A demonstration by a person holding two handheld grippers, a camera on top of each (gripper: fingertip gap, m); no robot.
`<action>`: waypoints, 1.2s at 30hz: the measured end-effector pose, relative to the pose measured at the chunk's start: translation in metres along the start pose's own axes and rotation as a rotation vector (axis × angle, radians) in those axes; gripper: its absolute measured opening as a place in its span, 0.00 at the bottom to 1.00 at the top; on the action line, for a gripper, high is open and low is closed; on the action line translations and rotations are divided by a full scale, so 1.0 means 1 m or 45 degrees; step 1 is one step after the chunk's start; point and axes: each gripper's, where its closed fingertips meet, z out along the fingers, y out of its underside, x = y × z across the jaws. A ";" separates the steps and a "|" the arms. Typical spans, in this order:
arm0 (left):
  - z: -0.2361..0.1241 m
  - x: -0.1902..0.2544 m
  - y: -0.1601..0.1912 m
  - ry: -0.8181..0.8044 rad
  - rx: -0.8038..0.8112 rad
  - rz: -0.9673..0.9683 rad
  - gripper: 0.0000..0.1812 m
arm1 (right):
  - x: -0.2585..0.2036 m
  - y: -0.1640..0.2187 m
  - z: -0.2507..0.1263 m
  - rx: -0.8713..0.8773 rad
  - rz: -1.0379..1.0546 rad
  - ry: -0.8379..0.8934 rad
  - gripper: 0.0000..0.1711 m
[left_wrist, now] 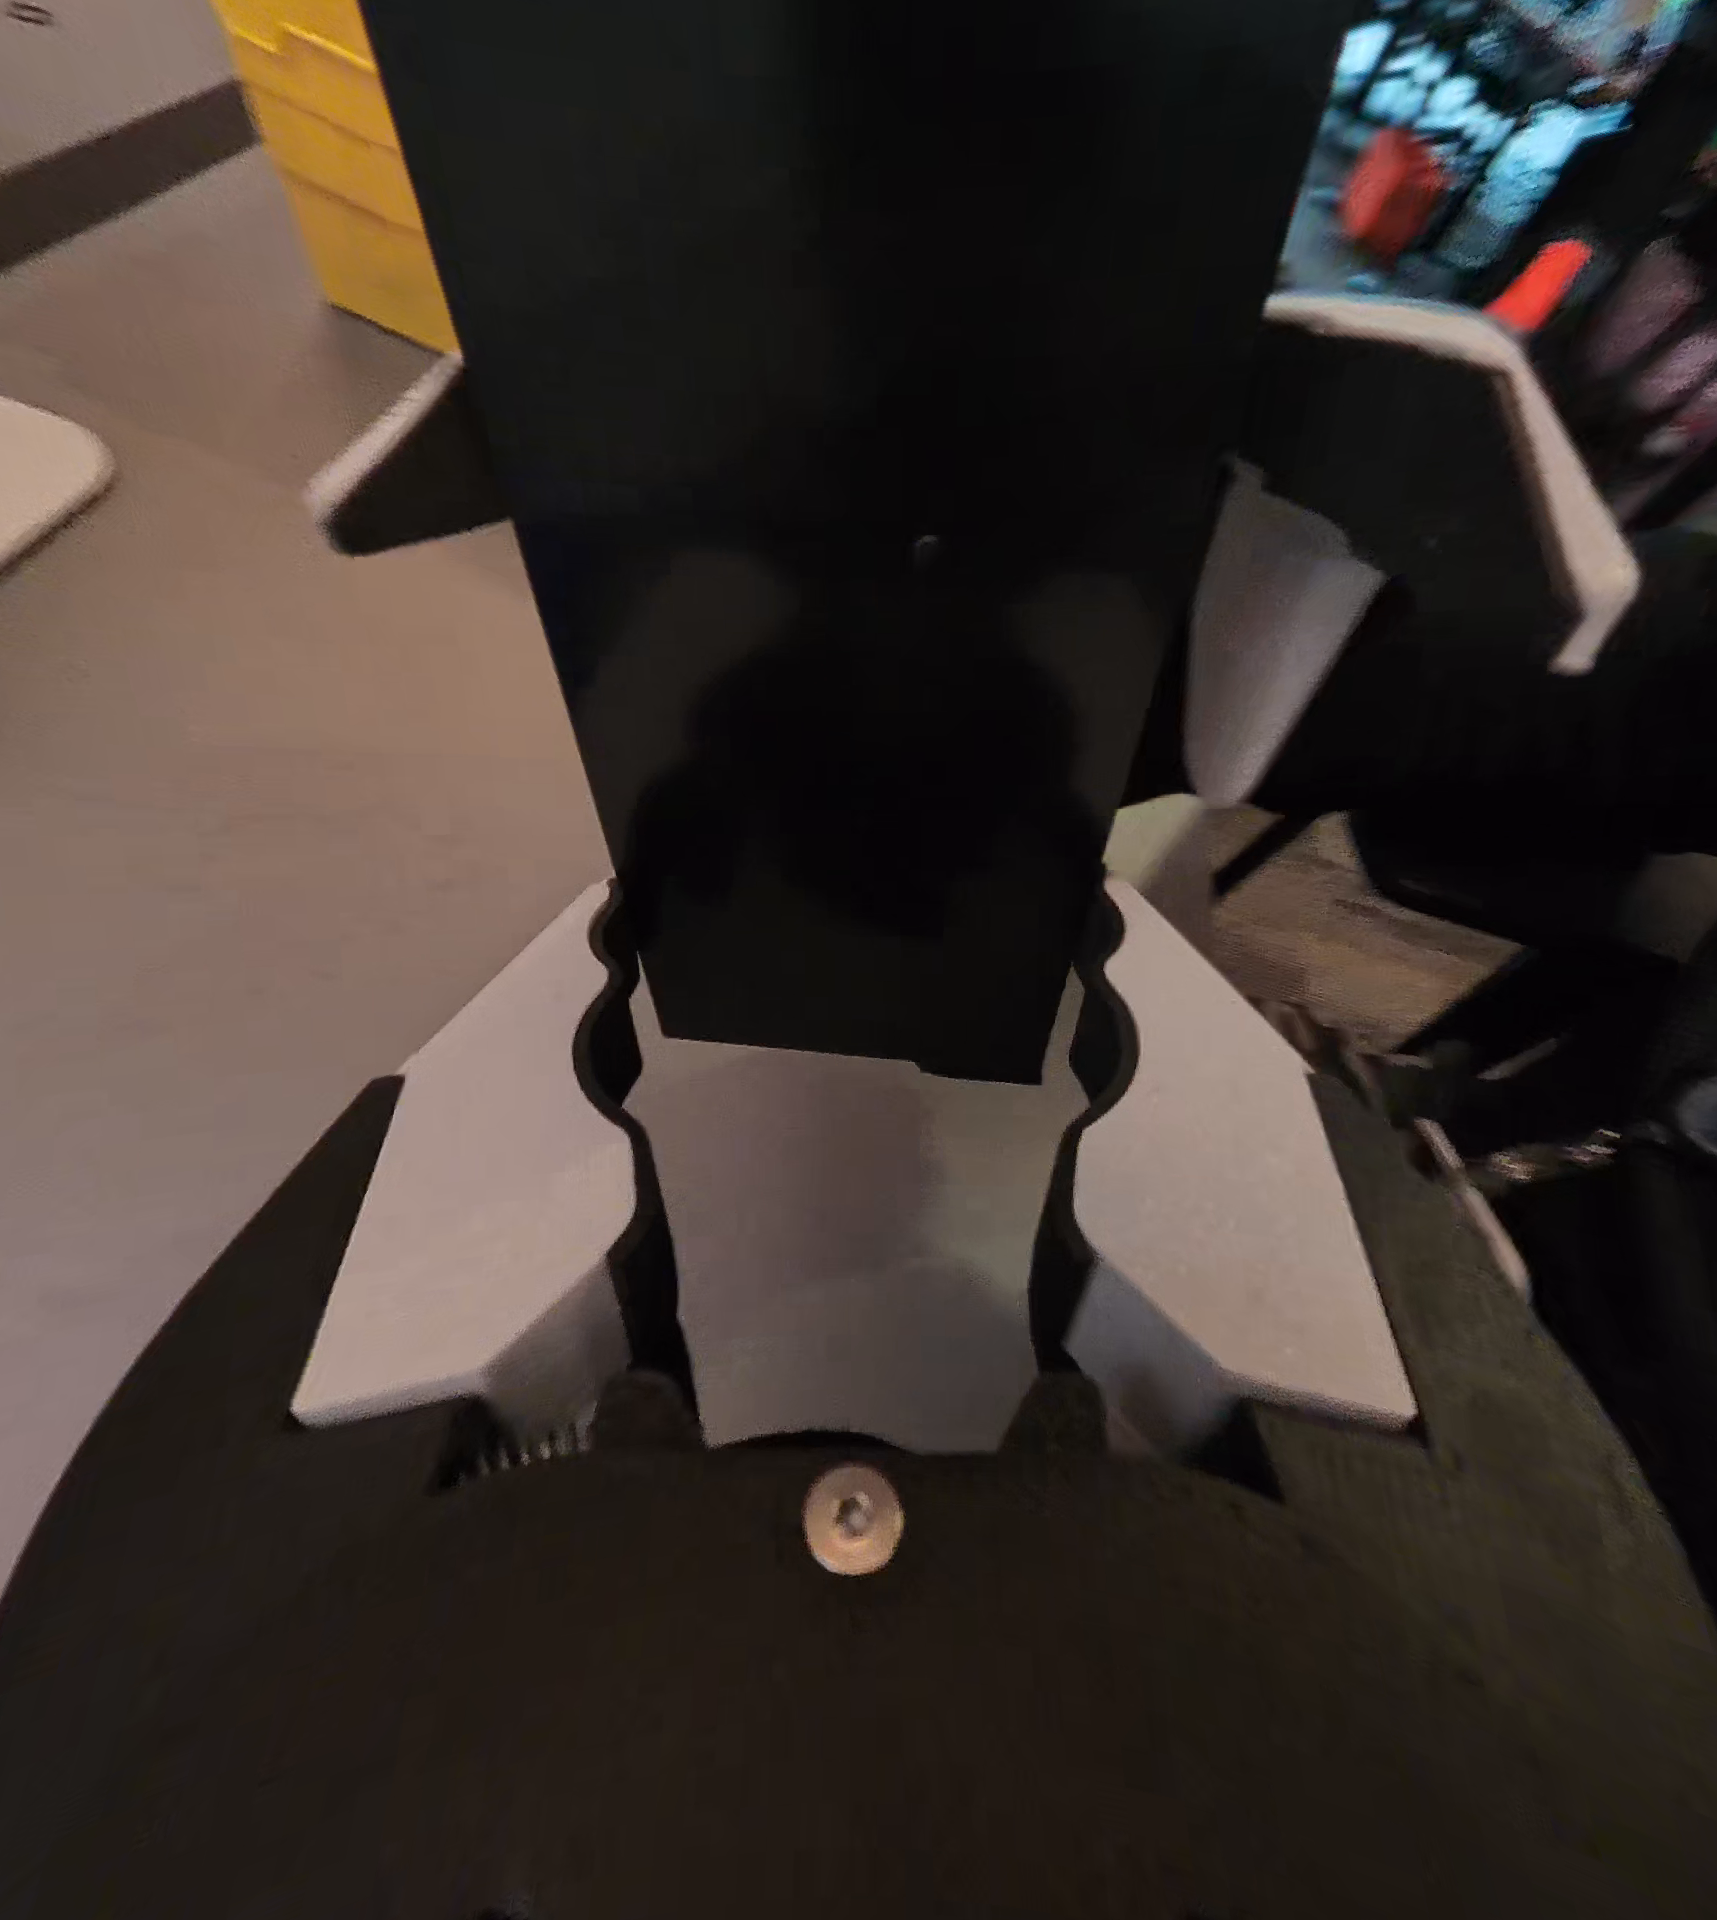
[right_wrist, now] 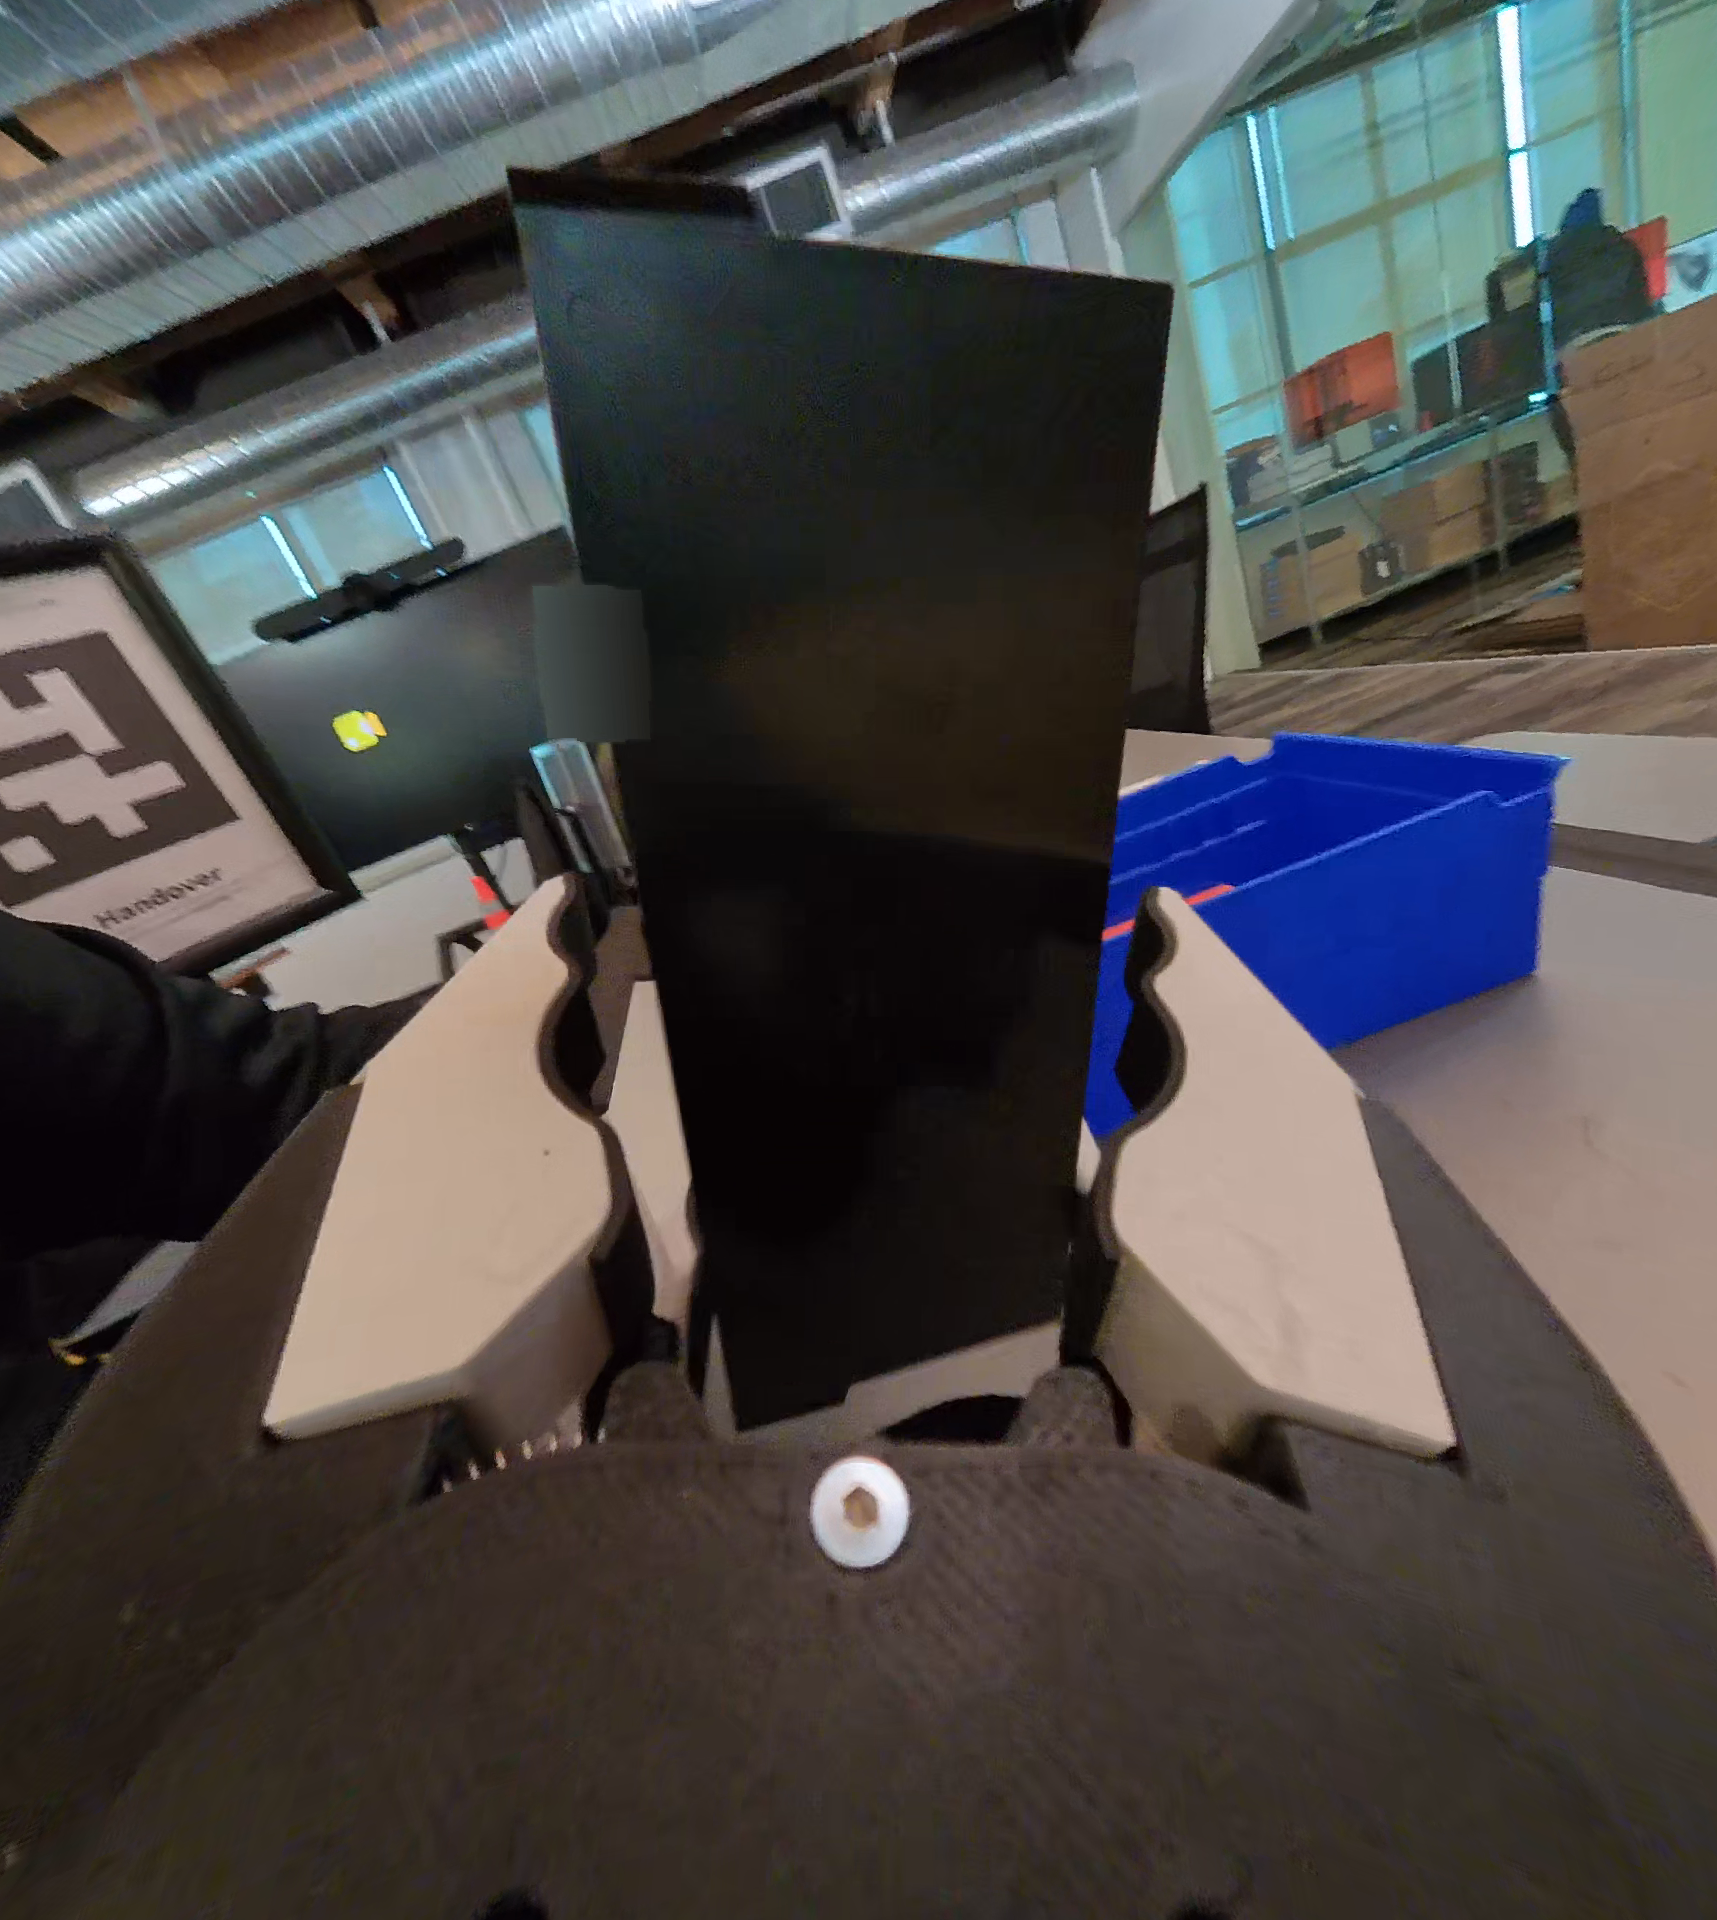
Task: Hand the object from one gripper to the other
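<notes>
Two grippers meet on one black box (right_wrist: 854, 727): right gripper (right_wrist: 859, 1029) grips it at frame centre; left gripper (left_wrist: 859, 997) pinches its lower end. Release the right one only once the left feels firm.

Your black box (left_wrist: 833, 416) runs off the top edge in the left wrist view, and it hides the far hand-held gripper's (left_wrist: 1249, 623) middle. The shelves (left_wrist: 1519, 156) behind blur beyond telling. In the right wrist view the box covers part of the blue bin (right_wrist: 1353, 883).
</notes>
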 end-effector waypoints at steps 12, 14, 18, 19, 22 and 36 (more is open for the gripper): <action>-0.040 -0.075 -0.001 -0.849 -0.163 0.249 0.46 | 0.032 0.020 0.002 -0.113 -0.077 0.376 0.29; -0.038 -0.073 -0.002 -0.871 -0.167 0.263 0.46 | 0.035 0.025 0.003 -0.141 -0.105 0.416 0.21; -0.038 -0.072 -0.002 -0.900 -0.184 0.271 0.46 | 0.038 0.027 0.000 -0.158 -0.138 0.464 0.04; -0.038 -0.072 -0.003 -0.894 -0.177 0.266 0.46 | 0.039 0.027 0.000 -0.160 -0.148 0.470 0.03; -0.038 -0.070 -0.004 -0.873 -0.185 0.286 0.45 | 0.044 0.026 -0.005 -0.175 -0.152 0.486 0.02; -0.045 -0.019 -0.007 -0.104 -0.079 0.122 0.23 | 0.006 0.024 -0.018 -0.269 -0.193 0.000 0.00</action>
